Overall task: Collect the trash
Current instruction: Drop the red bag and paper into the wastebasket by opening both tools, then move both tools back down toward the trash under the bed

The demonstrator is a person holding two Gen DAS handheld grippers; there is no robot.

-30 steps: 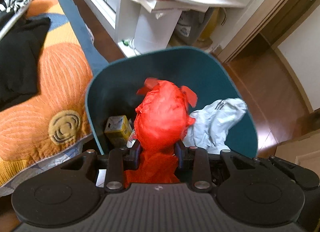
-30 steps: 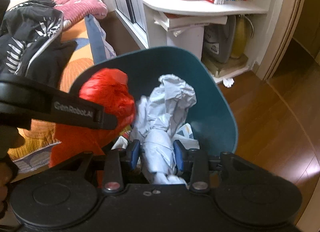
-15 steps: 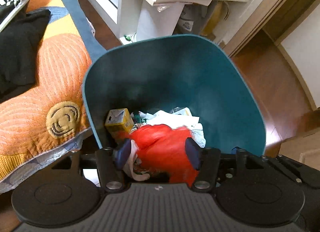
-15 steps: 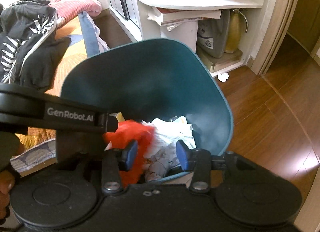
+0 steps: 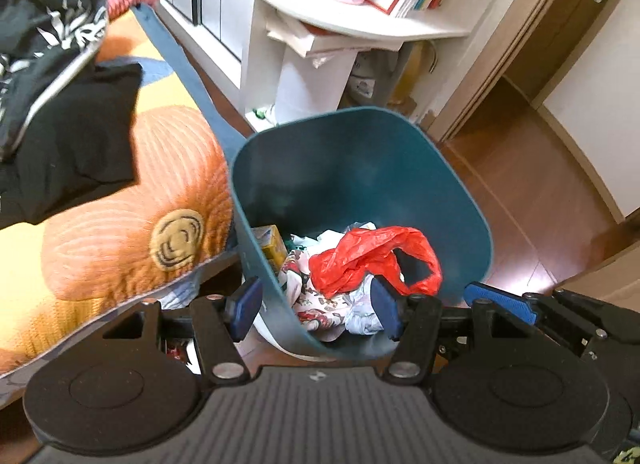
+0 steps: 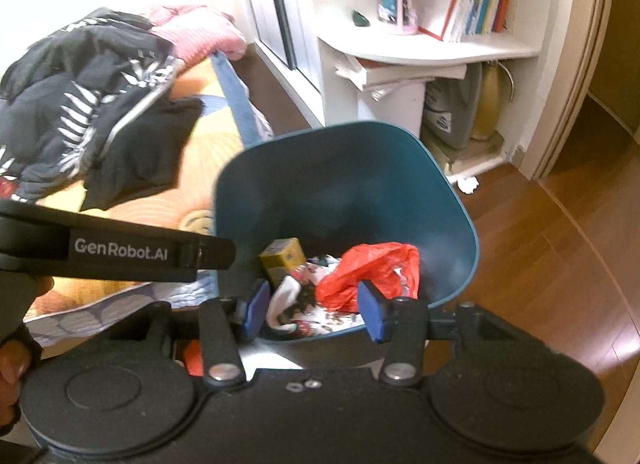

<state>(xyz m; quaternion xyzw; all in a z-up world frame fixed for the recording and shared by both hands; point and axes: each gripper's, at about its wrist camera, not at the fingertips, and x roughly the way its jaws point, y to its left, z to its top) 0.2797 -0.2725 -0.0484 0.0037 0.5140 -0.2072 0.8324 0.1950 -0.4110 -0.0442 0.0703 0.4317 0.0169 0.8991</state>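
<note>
A teal waste bin [image 5: 360,168] [image 6: 340,192] stands on the floor beside the bed. Inside it lie a crumpled red plastic bag [image 5: 372,256] [image 6: 368,268], a yellow carton [image 5: 272,248] [image 6: 284,256] and pale crumpled wrappers [image 5: 360,320]. My left gripper [image 5: 316,310] hovers open above the bin's near rim, with nothing between its fingers. My right gripper [image 6: 313,312] hangs over the same rim with its jaws opening and nothing held. In the right wrist view the left gripper's black body [image 6: 120,252] crosses the left side.
An orange quilted bed [image 5: 120,204] with dark clothes [image 5: 68,132] borders the bin on the left. A white shelf unit [image 6: 432,52] with books stands behind it. Wooden floor [image 6: 540,264] spreads to the right, with a paper scrap [image 6: 468,184] by the shelf's foot.
Both grippers have opened and let go: the red bag and the pale wrapper now lie in the bin. Both hands have risen and drawn back from the bin.
</note>
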